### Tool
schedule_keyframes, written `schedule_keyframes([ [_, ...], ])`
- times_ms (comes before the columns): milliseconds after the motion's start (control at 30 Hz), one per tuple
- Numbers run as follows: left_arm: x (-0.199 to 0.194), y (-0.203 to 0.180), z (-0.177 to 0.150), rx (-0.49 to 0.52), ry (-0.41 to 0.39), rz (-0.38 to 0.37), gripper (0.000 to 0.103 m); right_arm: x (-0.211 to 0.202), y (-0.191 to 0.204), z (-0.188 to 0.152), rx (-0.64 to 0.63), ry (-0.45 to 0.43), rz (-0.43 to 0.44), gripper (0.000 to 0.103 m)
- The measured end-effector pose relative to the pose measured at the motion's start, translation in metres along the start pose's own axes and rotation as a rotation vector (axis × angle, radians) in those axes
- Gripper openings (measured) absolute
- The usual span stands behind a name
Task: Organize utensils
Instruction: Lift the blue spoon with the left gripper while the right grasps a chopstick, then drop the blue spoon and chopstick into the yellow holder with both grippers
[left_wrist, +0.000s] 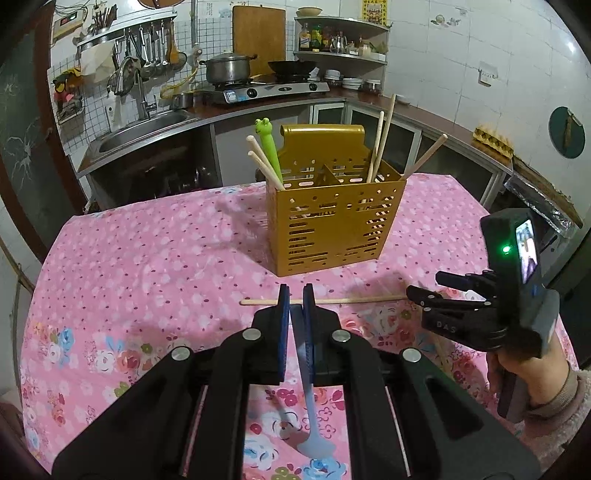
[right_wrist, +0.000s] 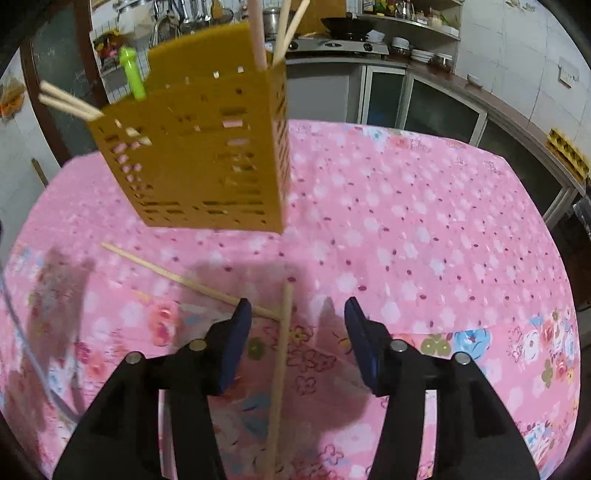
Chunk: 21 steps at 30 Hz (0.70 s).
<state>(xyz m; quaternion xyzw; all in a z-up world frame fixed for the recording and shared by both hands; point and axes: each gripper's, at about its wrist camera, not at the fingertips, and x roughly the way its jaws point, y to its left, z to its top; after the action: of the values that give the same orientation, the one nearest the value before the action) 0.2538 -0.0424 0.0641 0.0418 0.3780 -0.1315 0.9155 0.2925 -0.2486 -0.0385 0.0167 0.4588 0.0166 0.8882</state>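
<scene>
A gold perforated utensil holder (left_wrist: 332, 218) stands on the pink floral tablecloth and holds several chopsticks and a green frog-topped utensil (left_wrist: 266, 142). It also shows in the right wrist view (right_wrist: 207, 147). My left gripper (left_wrist: 296, 299) is shut on a blue spoon (left_wrist: 312, 417), whose bowl hangs down toward the cloth. One chopstick (left_wrist: 354, 300) lies flat in front of the holder. My right gripper (right_wrist: 298, 314) is open over a second chopstick (right_wrist: 281, 369) that lies between its fingers, touching the end of the first chopstick (right_wrist: 177, 278).
The table (right_wrist: 424, 229) carries a pink floral cloth. Behind it run a kitchen counter with a sink (left_wrist: 147, 129), a gas stove (left_wrist: 266, 90) with pot and wok, and corner shelves (left_wrist: 340, 40). My right gripper and hand show at the right in the left wrist view (left_wrist: 509, 310).
</scene>
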Motion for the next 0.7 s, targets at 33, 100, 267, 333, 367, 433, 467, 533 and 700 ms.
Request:
schedule_keyframes([
  [33, 0.001, 0.001, 0.000, 0.002, 0.004, 0.002, 0.006, 0.004, 0.000, -0.001, -0.002, 0.018, -0.001, 0.039],
  [100, 0.003, 0.001, 0.000, 0.002, 0.007, 0.004, 0.006, 0.010, -0.001, -0.001, 0.004, 0.051, 0.008, 0.025],
  [267, 0.002, 0.002, 0.003, 0.003, 0.002, -0.002, 0.006, 0.009, -0.004, 0.000, 0.016, 0.054, 0.005, 0.007],
  [333, -0.001, 0.001, 0.004, 0.013, -0.007, -0.004, 0.006, -0.005, -0.007, -0.001, 0.030, 0.013, 0.033, 0.006],
  [367, -0.002, 0.001, 0.004, 0.018, -0.012, -0.004, 0.006, -0.018, -0.008, 0.000, 0.037, -0.019, 0.050, 0.006],
  [433, -0.005, -0.001, 0.006, 0.025, -0.018, -0.005, 0.006, -0.043, -0.009, 0.003, 0.050, -0.083, 0.086, 0.006],
  [467, -0.006, -0.002, 0.007, 0.029, -0.022, -0.010, 0.006, -0.060, -0.009, 0.006, 0.054, -0.131, 0.105, 0.006],
  [533, -0.010, -0.003, 0.010, 0.038, -0.034, -0.008, 0.006, -0.086, -0.007, 0.011, 0.045, -0.218, 0.130, 0.006],
  [700, -0.022, -0.006, 0.017, 0.050, -0.069, -0.014, 0.006, -0.136, 0.011, 0.017, 0.000, -0.412, 0.149, 0.006],
])
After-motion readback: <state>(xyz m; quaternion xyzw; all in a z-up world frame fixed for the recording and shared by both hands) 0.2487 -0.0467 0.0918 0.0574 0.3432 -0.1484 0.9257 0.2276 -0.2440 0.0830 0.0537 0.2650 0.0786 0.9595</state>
